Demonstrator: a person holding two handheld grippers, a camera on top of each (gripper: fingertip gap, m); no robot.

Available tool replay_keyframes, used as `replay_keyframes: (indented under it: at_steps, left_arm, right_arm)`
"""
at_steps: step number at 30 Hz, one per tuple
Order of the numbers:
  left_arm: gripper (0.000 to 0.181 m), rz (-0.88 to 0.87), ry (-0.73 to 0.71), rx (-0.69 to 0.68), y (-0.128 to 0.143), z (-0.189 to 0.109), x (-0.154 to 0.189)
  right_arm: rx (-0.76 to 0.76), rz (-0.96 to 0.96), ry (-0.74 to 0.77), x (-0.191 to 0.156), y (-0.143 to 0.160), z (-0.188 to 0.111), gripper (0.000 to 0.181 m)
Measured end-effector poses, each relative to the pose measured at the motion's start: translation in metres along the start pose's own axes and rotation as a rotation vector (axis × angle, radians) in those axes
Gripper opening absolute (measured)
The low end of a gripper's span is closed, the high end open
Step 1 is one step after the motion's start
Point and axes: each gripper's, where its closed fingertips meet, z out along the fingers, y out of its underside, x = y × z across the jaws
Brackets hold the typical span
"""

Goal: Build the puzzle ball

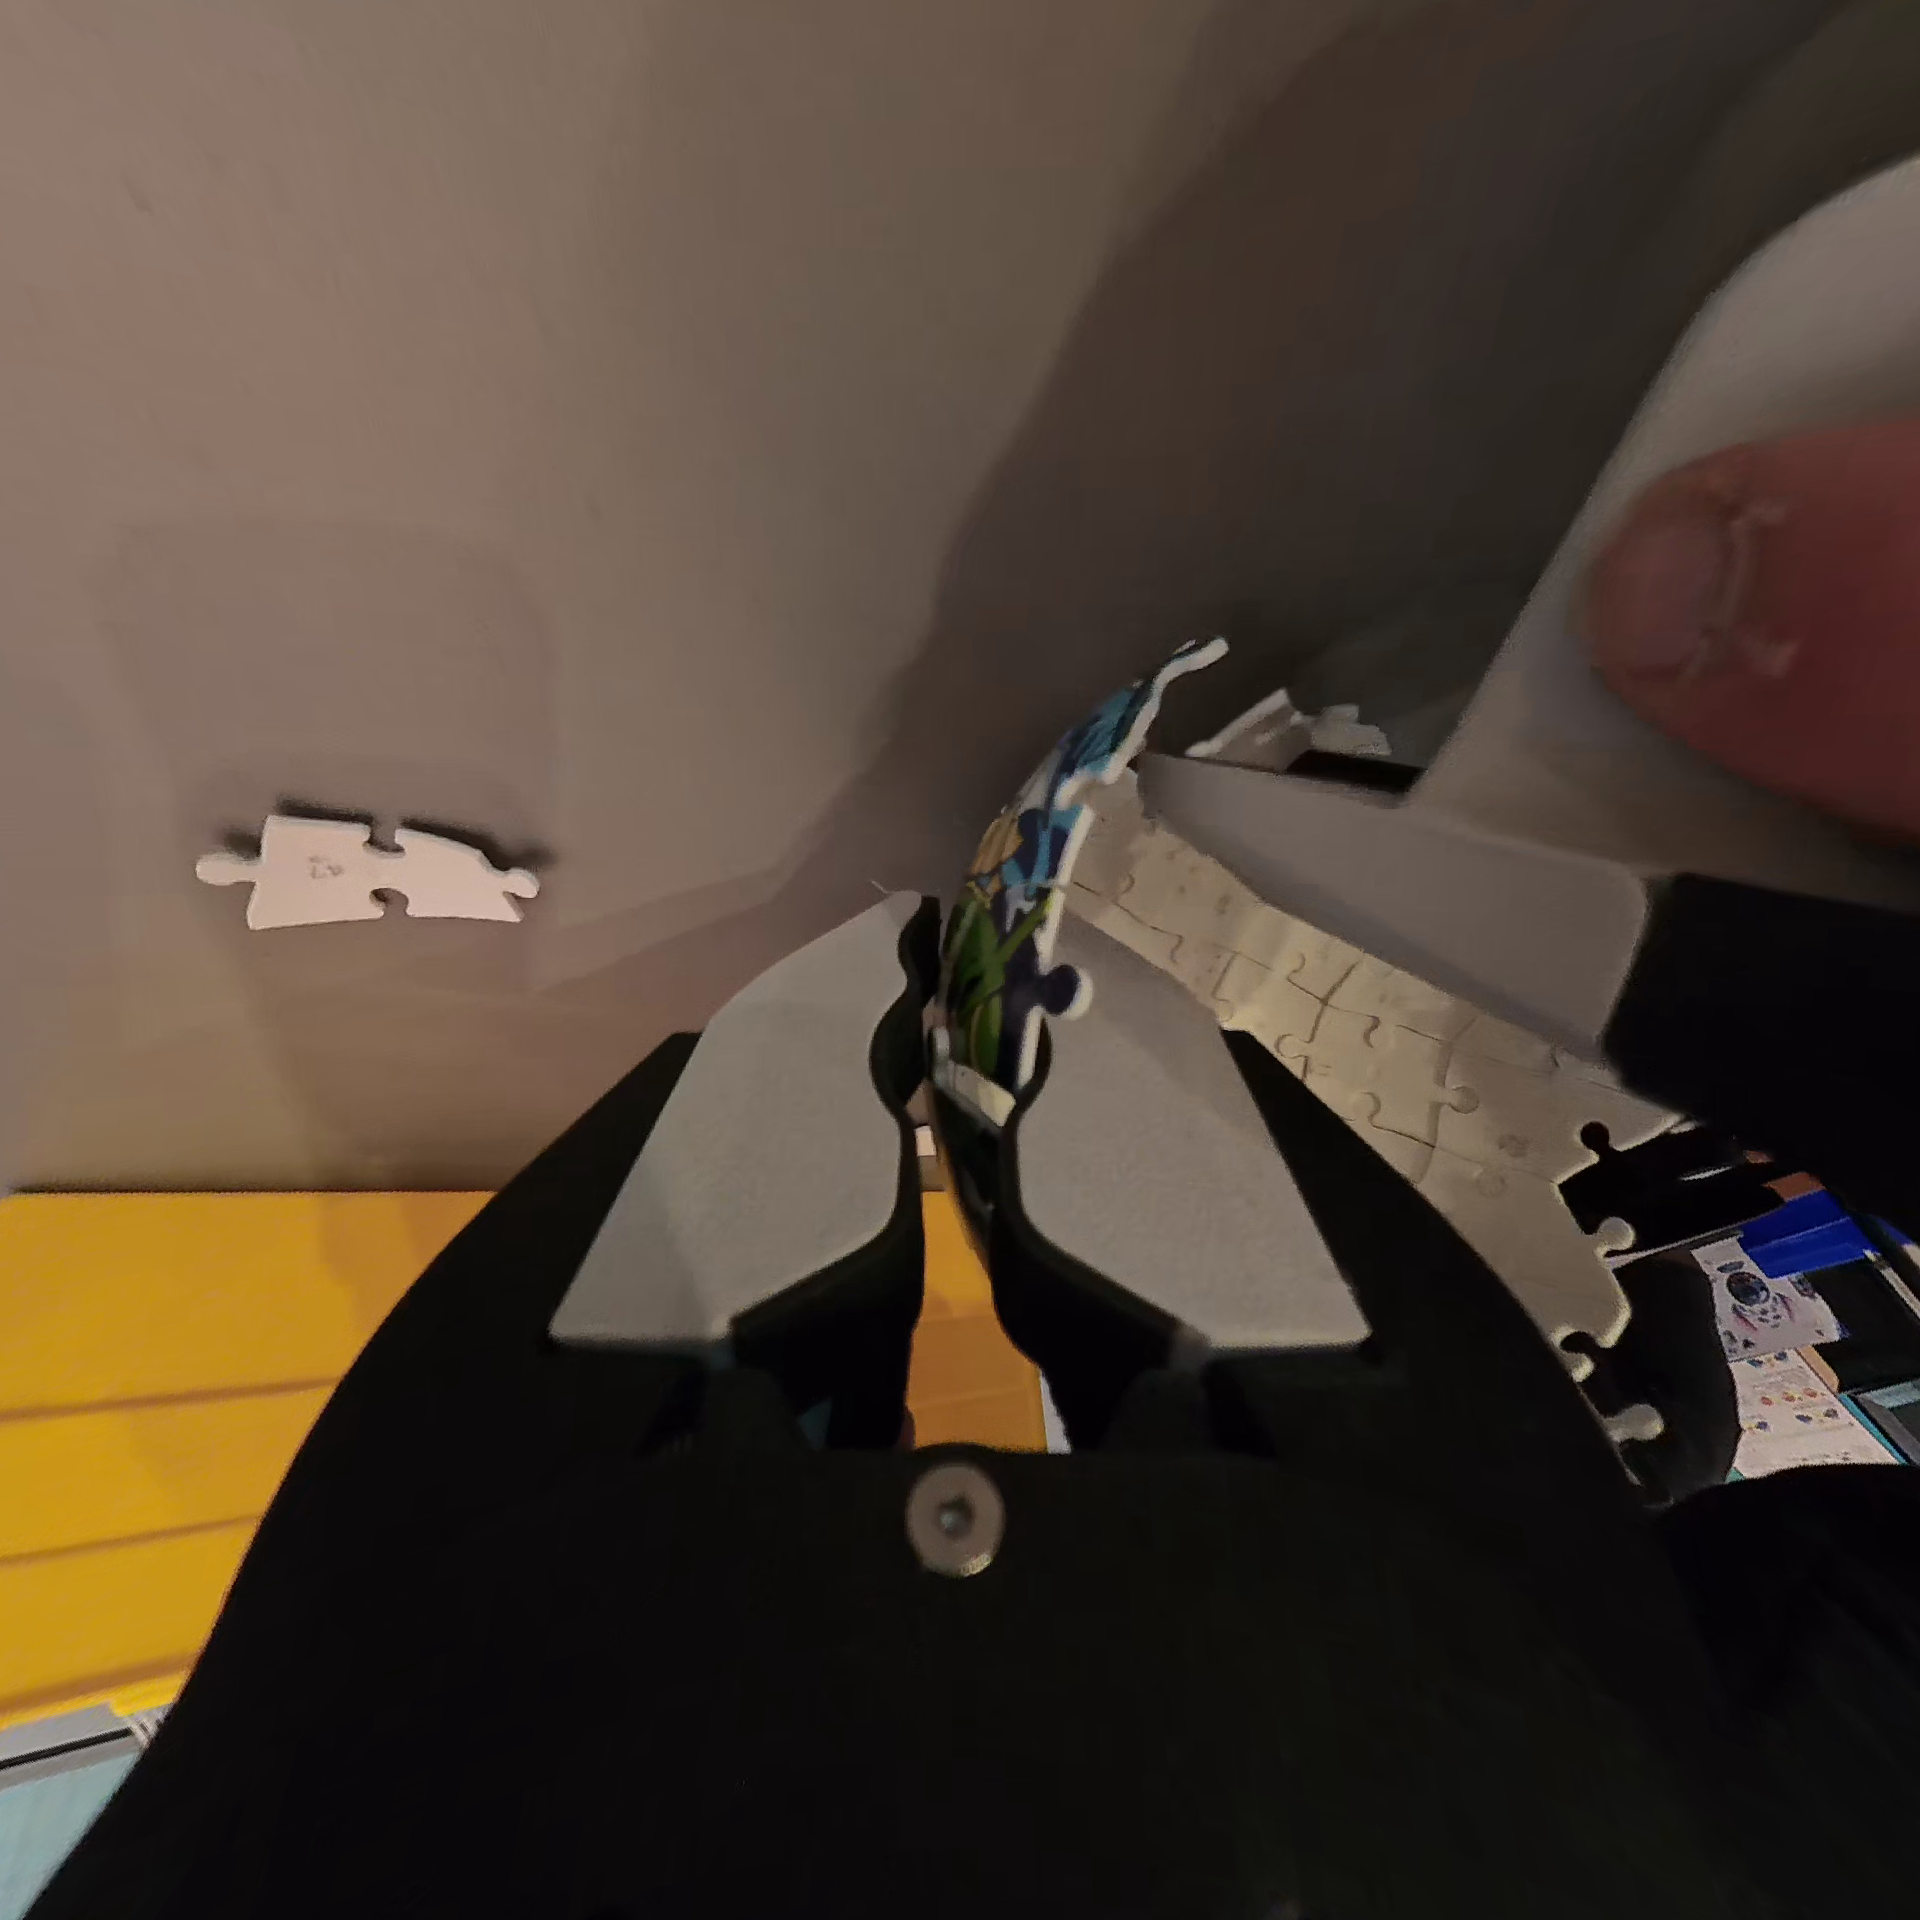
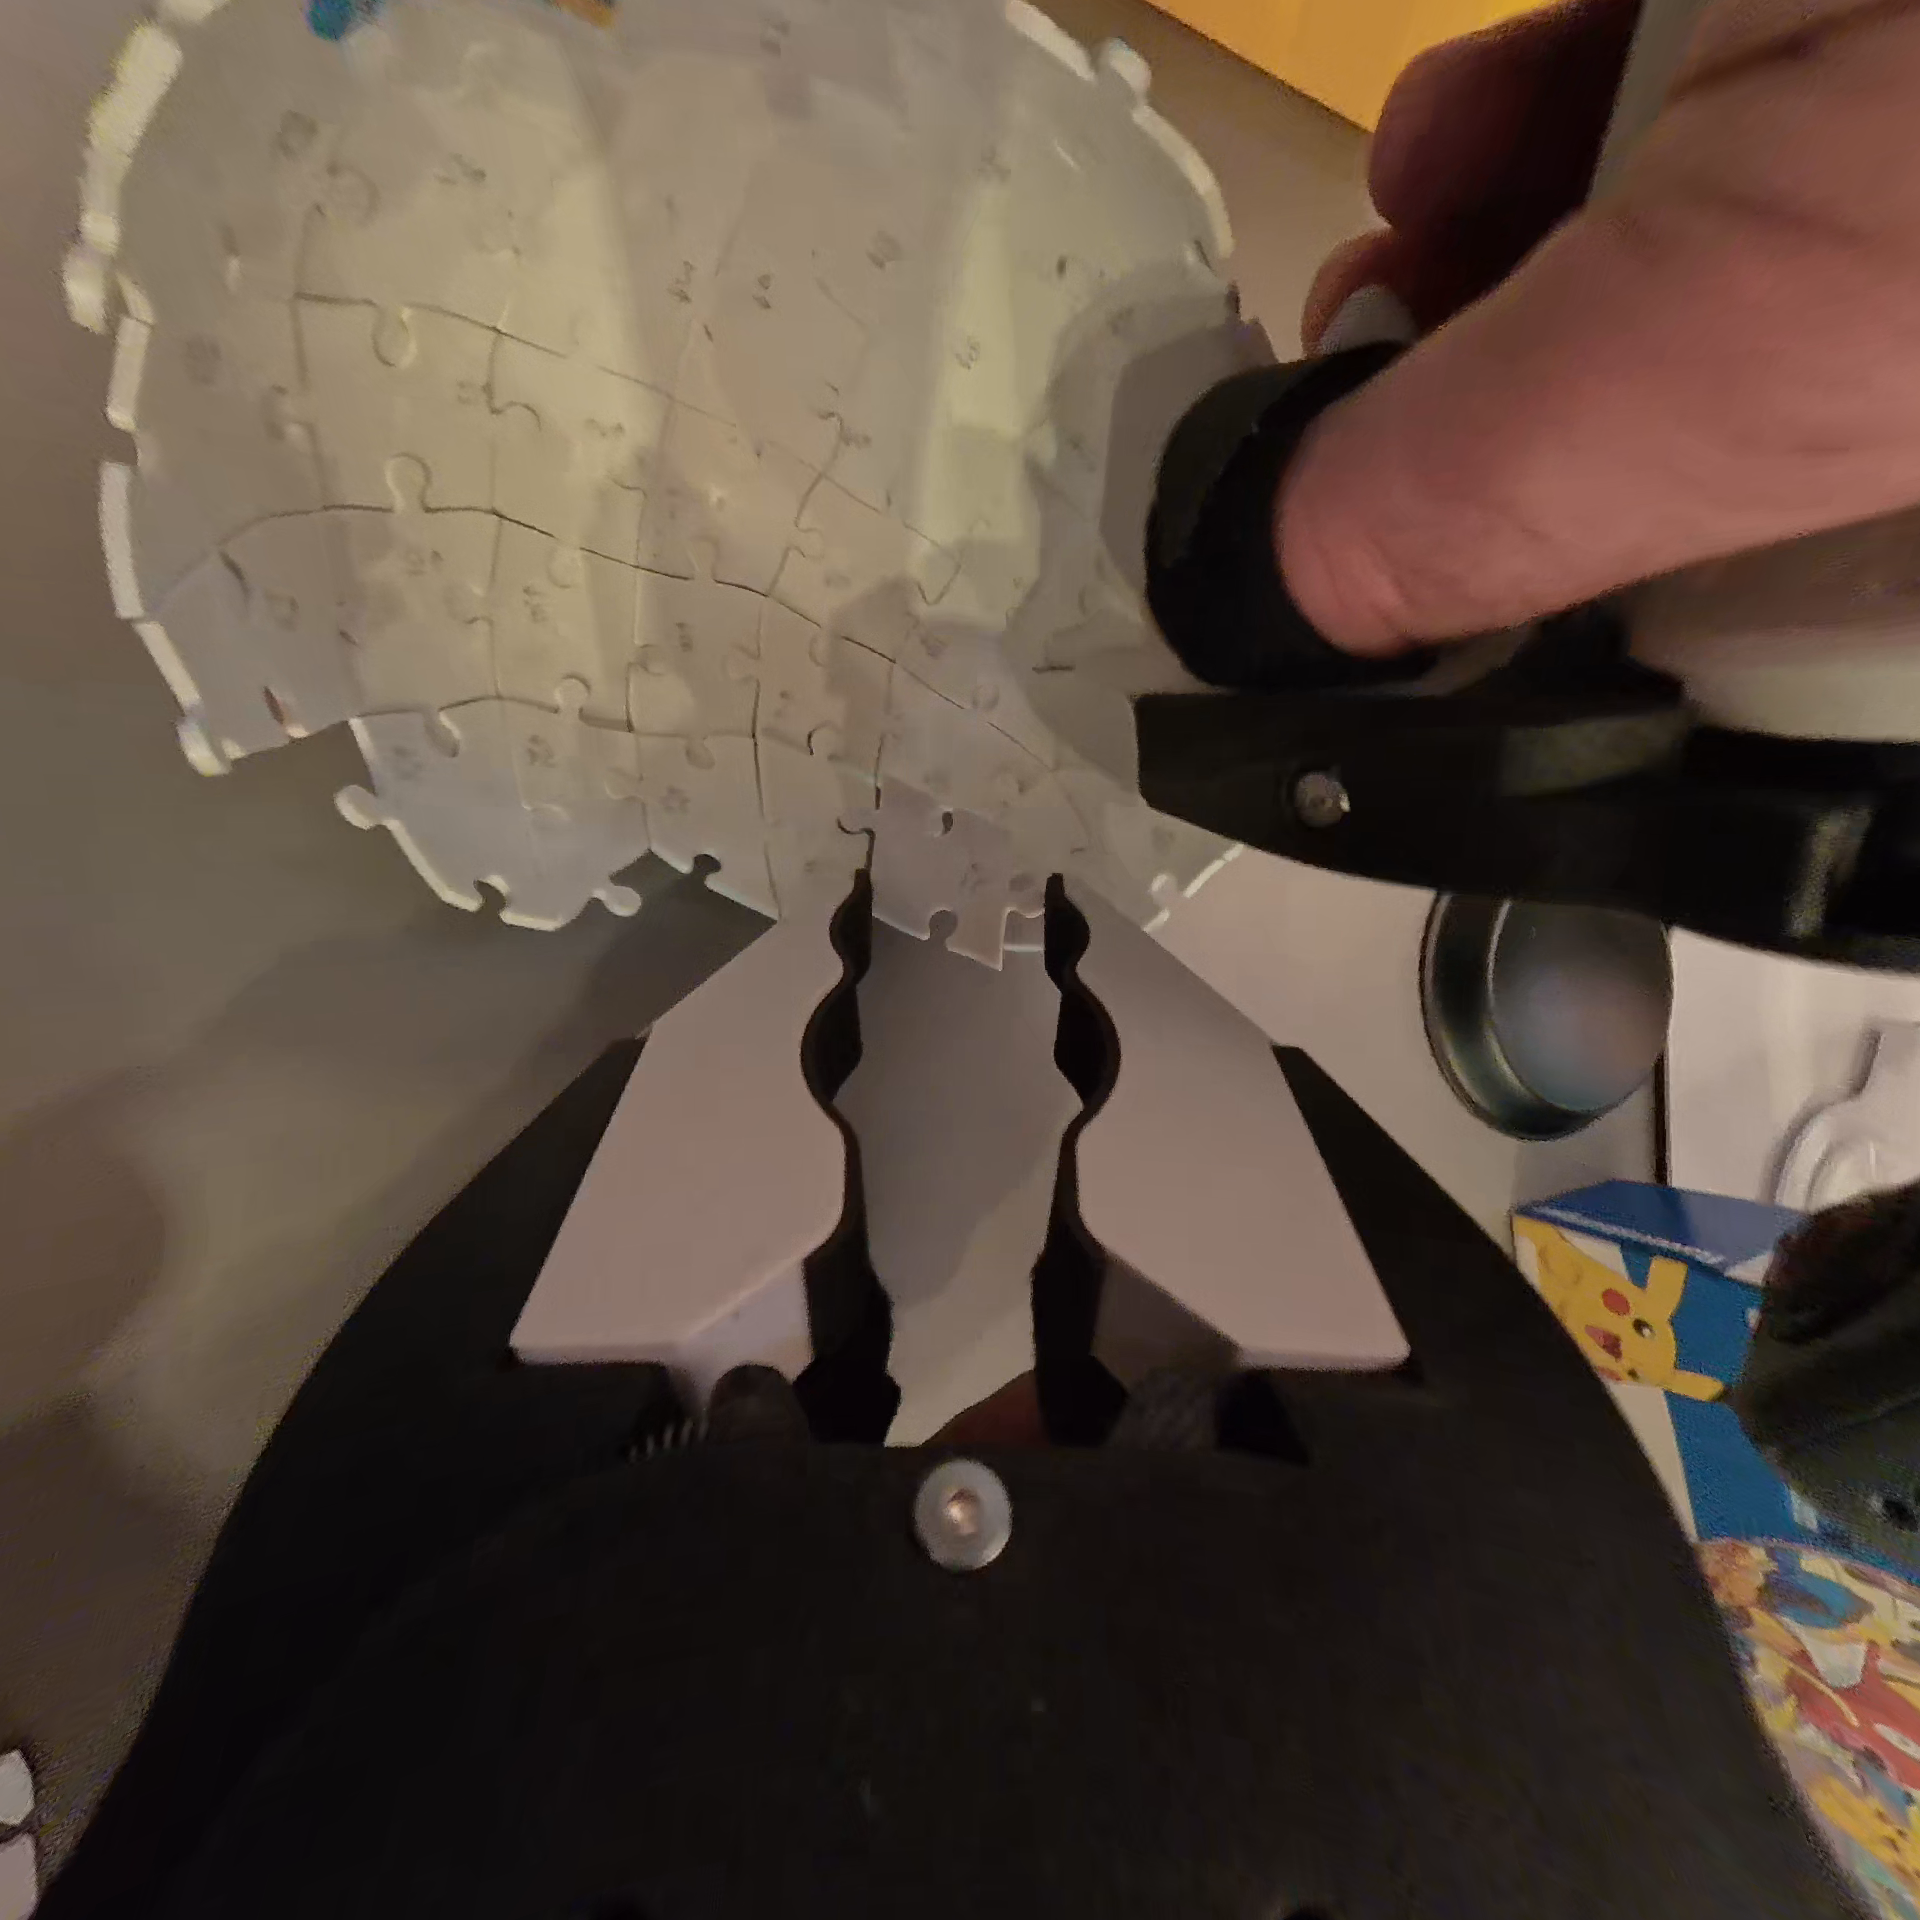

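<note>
The puzzle ball is a partly built curved shell (image 2: 623,468), white inside and printed in colour outside (image 1: 1023,883). My left gripper (image 1: 971,997) is shut on the shell's rim and holds it above the grey table. It also shows at the right of the right wrist view (image 2: 1351,790), with a hand around it. My right gripper (image 2: 958,894) is open, its tips at the shell's lower edge with a rim piece (image 2: 966,904) between them. In the left wrist view it (image 1: 1403,862) lies across the shell's inside. Two joined white pieces (image 1: 369,873) lie on the table.
A yellow surface (image 1: 208,1403) borders the table's near side. A blue box with a yellow figure (image 2: 1642,1309), a round metal lid (image 2: 1538,1029) and a colourful printed sheet (image 2: 1818,1683) lie at the right. A loose white piece (image 2: 10,1070) sits at the left edge. There is about 5 cm between the tips of the two grippers.
</note>
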Motion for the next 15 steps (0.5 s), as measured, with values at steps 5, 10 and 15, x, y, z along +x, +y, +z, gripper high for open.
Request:
replay_keyframes:
  at_steps: [5,10,15]
  left_arm:
    - [0.008,-0.001,-0.001,-0.005,0.0003,-0.0001,0.0]
    - [0.008,0.001,-0.003,-0.011,-0.0002,-0.0003,0.0002]
    - [0.008,0.003,-0.007,-0.013,-0.0012,-0.001,0.0005]
  right_arm:
    - [-0.025,-0.019,-0.008,-0.0043,0.0017,0.0048,0.032]
    - [-0.046,-0.032,0.006,-0.0023,0.005,0.0062,0.032]
    - [-0.059,-0.043,0.003,-0.0028,0.0069,0.0071,0.032]
